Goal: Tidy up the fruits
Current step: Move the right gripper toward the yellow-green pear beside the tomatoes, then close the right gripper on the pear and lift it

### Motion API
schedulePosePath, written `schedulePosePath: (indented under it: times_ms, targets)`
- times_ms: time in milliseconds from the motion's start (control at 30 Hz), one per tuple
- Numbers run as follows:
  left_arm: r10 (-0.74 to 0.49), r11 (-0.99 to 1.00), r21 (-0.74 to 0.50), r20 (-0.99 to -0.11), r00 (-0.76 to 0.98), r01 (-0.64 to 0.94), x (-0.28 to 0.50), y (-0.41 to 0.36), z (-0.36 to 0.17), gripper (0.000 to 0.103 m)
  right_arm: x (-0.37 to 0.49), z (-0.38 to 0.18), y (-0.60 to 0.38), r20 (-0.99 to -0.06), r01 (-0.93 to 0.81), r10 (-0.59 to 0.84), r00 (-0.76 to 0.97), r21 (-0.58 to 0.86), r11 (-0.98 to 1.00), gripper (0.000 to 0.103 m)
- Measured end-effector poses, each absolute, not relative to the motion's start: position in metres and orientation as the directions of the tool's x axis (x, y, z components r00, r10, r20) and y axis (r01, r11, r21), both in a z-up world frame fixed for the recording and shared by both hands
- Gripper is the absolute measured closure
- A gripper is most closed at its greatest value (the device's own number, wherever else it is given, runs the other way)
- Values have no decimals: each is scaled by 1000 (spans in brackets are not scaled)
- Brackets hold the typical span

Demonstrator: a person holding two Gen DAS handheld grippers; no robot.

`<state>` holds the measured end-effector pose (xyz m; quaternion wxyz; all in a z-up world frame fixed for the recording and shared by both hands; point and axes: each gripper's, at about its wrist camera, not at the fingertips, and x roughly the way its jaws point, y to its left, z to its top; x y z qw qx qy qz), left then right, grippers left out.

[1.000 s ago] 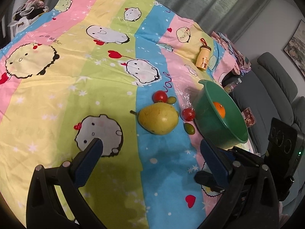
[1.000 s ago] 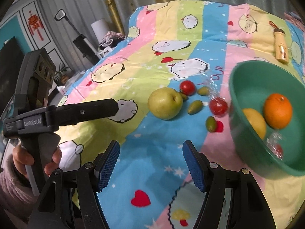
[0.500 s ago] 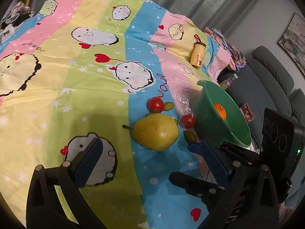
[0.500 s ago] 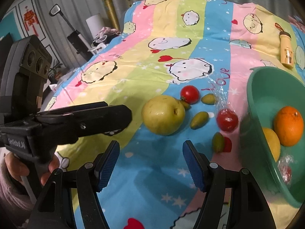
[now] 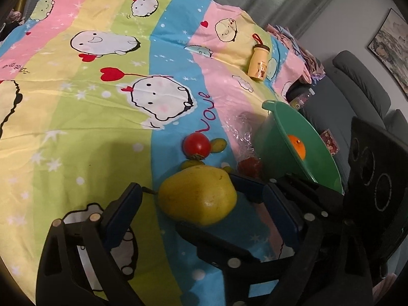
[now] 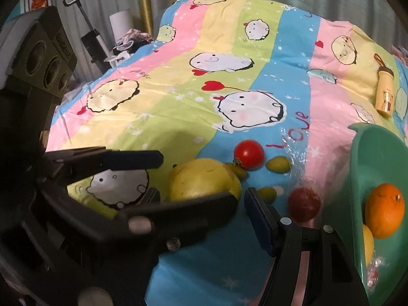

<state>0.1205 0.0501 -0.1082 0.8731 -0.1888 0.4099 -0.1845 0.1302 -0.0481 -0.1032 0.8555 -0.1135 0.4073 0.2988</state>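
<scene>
Right wrist: pear (image 6: 204, 179) half hidden behind left gripper (image 6: 158, 178) (jaws spread), right gripper (image 6: 204, 214) jaws spread too.

home, cartoon bedsheet (image 5: 107, 107), grey sofa (image 5: 362, 84)

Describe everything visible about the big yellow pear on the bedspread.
The pear is large, yellow-green and lightly speckled, with smooth skin and a thin dark stem pointing left. It lies on its side on the striped cartoon bedspread, between the open fingers of the left tool. Small green fruits sit close behind it; contact with the pads is unclear.
</scene>
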Motion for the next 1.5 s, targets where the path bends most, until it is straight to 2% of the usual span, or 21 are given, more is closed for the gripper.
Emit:
schedulePosePath:
  times_ms: [33, 100, 400, 567, 1100, 1500]
  targets:
    - [-480, 859, -484, -648, 592, 166, 121, 50, -109, 18, 131, -104, -47, -766, -608, 423, 484, 54, 792, 34]
    - [-488, 854, -494, -651, 582, 163, 123, 50, -112, 23, 132, -106, -46, -768, -613, 428, 477, 57, 788, 34]
    - [-475, 860, -486, -656, 586, 153, 124, 51, -115, 33, 132, -110, -44, -768, -621, 438, 467, 67, 781, 36]
    - [-479, 856, -497, -656, 584, 143, 125, 55, -118, 33, 134, -110, -46, -761, -626, 453, 464, 81, 776, 40]
    - [-455, 867, -479, -649, 610, 137, 118, 51, -112, 35, 134, -106, -55, -722, -618, 514, 463, 154, 771, 41]
    - [-429, 883, -438, -610, 666, 168, 96, 39, -75, 35, 114, -74, -67, -662, -632, 550, 510, 145, 761, 41]
